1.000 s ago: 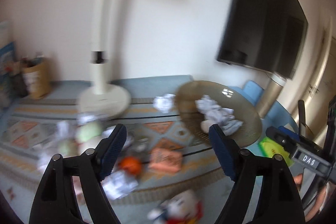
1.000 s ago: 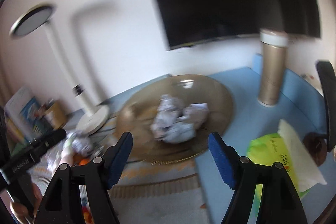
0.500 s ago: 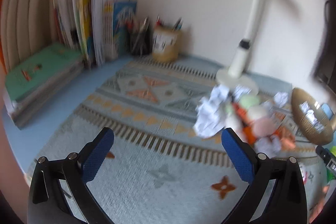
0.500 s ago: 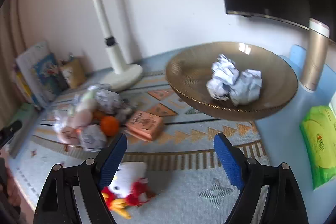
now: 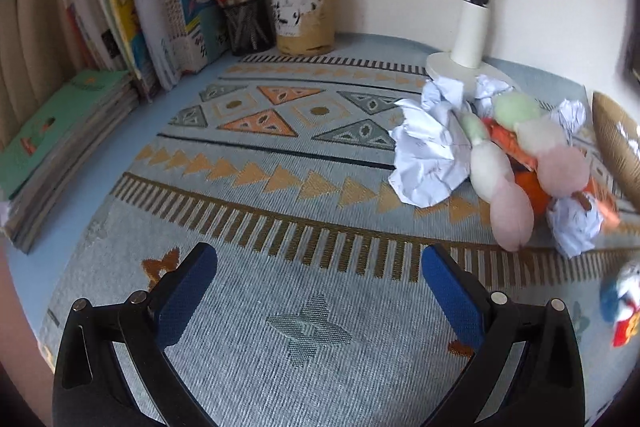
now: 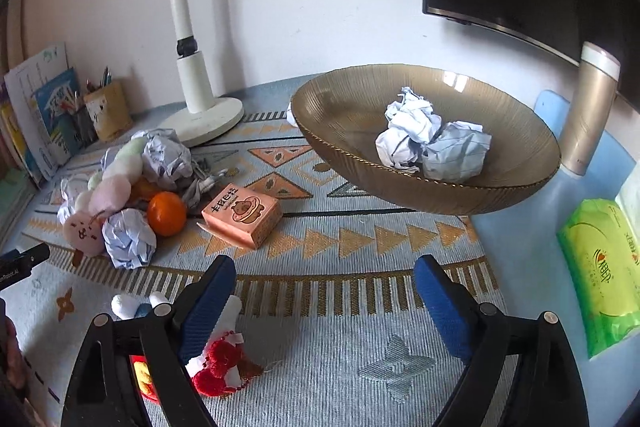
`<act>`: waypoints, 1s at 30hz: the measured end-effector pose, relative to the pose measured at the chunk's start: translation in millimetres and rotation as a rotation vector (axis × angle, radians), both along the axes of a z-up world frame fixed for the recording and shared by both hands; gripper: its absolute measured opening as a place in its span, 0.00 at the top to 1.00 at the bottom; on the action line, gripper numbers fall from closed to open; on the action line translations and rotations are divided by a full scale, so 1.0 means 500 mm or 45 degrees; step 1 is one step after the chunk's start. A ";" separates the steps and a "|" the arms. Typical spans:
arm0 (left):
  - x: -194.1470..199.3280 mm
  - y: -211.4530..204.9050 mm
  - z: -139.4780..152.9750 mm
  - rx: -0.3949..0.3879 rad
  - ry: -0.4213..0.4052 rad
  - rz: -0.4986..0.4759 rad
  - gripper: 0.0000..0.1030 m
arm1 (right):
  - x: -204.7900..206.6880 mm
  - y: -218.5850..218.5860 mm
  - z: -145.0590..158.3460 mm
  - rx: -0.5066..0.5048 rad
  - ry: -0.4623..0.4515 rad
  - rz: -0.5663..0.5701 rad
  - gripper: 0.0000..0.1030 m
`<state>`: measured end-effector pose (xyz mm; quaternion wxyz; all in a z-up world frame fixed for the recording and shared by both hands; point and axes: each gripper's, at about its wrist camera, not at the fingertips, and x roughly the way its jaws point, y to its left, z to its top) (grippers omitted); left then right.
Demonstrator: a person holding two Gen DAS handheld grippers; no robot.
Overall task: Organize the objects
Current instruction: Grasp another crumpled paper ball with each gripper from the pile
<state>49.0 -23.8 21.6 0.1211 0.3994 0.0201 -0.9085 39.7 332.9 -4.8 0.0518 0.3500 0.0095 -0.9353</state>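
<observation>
Blue-padded, the left claw (image 5: 318, 269) is hanging spread wide over the patterned mat (image 5: 256, 187), gripping nothing, with bare weave between its jaws. Ahead of it and to its right, a heap is lying on the mat: a large crumpled paper ball (image 5: 430, 157) is resting against a pastel plush caterpillar (image 5: 504, 187), with a smaller paper wad (image 5: 576, 227) sitting just beyond the plush's near end. Behind the heap the white lamp base (image 5: 466, 67) is standing. Far ahead to the claw's left, a pen holder (image 5: 304, 21) and a row of books (image 5: 160, 23) are leaning at the wall.

The right claw (image 6: 324, 281) is likewise standing open and holding nothing. Under its left finger a small plush doll with red trim (image 6: 218, 367) is lying on the mat, partly hidden by the finger. Just ahead and slightly left, an orange box (image 6: 242, 215) is lying flat, and beside that a tangerine (image 6: 166, 213) is sitting, touching another paper wad (image 6: 128, 245) and the plush. Ahead to the right, a brown glass bowl (image 6: 344, 107) is holding two crumpled papers (image 6: 432, 139). Beyond the bowl's right rim a gold flask (image 6: 590, 107) is standing upright, and near the claw's right side a green wipes pack (image 6: 600, 275) is lying off the mat
</observation>
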 end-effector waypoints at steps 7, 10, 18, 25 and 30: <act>0.006 0.018 0.005 -0.037 0.010 -0.061 0.01 | 0.001 0.011 0.002 -0.013 0.013 -0.033 0.13; 0.009 0.009 0.010 -0.001 0.034 -0.064 0.01 | -0.002 0.005 0.001 0.000 0.007 -0.007 0.13; -0.009 -0.046 0.027 0.253 0.029 -0.127 0.01 | -0.020 -0.074 0.097 0.084 -0.037 0.244 0.14; -0.103 -0.055 0.048 0.429 -0.026 -0.337 0.01 | -0.266 -0.163 0.209 0.318 -0.215 0.335 0.14; -0.160 -0.024 0.016 0.315 -0.092 -0.461 0.02 | -0.486 -0.222 0.160 0.444 -0.604 0.454 0.14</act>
